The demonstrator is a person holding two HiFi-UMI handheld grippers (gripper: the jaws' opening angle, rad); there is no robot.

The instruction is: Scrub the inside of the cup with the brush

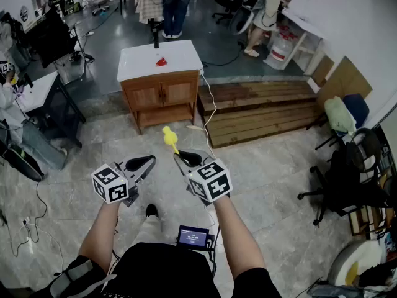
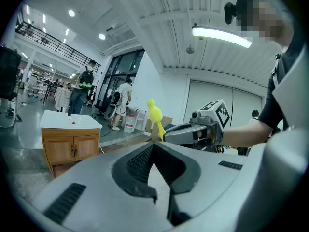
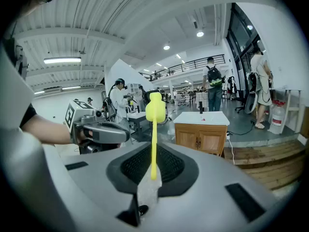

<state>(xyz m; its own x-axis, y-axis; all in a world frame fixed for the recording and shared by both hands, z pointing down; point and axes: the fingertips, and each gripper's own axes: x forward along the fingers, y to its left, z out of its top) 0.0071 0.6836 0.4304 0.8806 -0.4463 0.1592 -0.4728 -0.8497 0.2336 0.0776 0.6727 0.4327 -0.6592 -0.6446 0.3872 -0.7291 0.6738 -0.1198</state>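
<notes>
My right gripper (image 1: 178, 158) is shut on the thin handle of a yellow brush (image 1: 168, 136), whose knobbed head points up and away. In the right gripper view the brush (image 3: 154, 124) rises straight out from between the jaws. My left gripper (image 1: 151, 160) is shut with nothing in it, and its jaws meet in the left gripper view (image 2: 153, 148). Both are held side by side in the air above the tiled floor. Far ahead a tall dark cup-like thing (image 1: 156, 40) and a small red thing (image 1: 161, 61) sit on a white-topped wooden cabinet (image 1: 162, 92).
Low wooden platforms (image 1: 260, 113) lie right of the cabinet, with a white cable (image 1: 213, 107) running over them. Office chairs and bags (image 1: 347, 179) crowd the right side. A desk (image 1: 37, 92) stands at the left. People stand in the far background.
</notes>
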